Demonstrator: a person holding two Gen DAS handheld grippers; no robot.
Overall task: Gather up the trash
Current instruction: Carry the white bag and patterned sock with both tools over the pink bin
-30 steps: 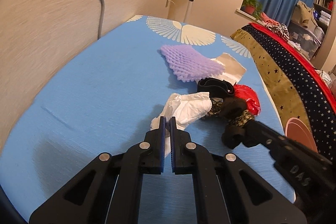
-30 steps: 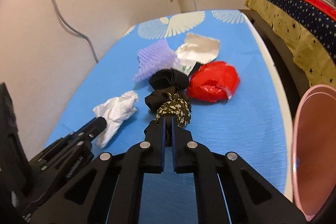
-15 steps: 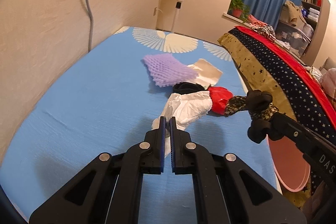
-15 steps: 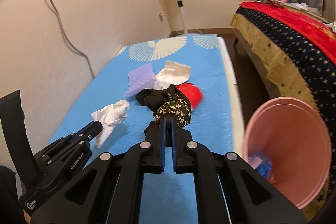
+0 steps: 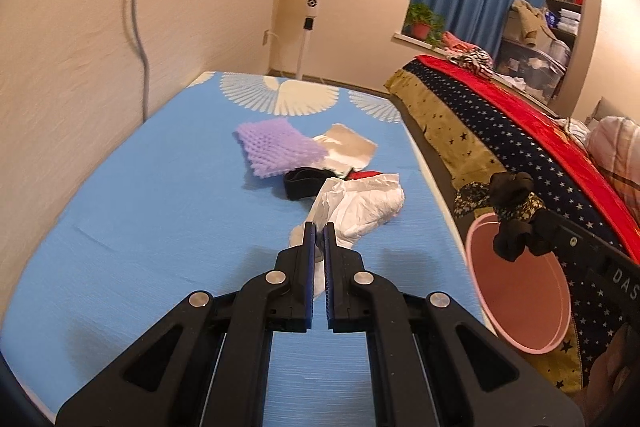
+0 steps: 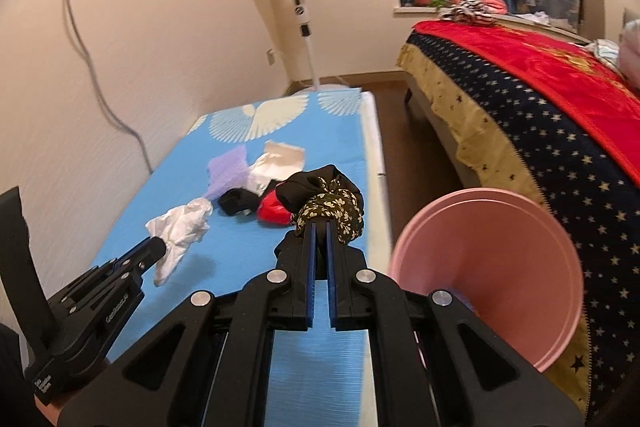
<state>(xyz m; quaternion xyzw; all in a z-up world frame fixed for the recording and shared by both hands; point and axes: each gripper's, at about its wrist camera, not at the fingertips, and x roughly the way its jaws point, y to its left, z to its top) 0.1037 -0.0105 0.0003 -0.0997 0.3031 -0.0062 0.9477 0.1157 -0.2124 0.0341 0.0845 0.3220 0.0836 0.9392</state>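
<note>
Left wrist: left gripper (image 5: pixel 317 233) fingers closed on white tissue (image 5: pixel 360 205), lifted off blue mattress (image 5: pixel 160 211); carry clear over pink bin (image 5: pixel 520 287) rim before release

Right wrist: right gripper (image 6: pixel 319 231) fingers clamped on floral cloth (image 6: pixel 328 209), beside bin; purple mesh (image 6: pixel 226 169), red wrapper (image 6: pixel 272 213) remain; nothing blocks path

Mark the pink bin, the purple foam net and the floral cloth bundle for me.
pink bin (image 6: pixel 532 227), right wrist view, inner wall.
purple foam net (image 5: pixel 276 145), left wrist view, middle of mesh.
floral cloth bundle (image 6: pixel 334 207), right wrist view, patterned part above the fingertips.
</note>
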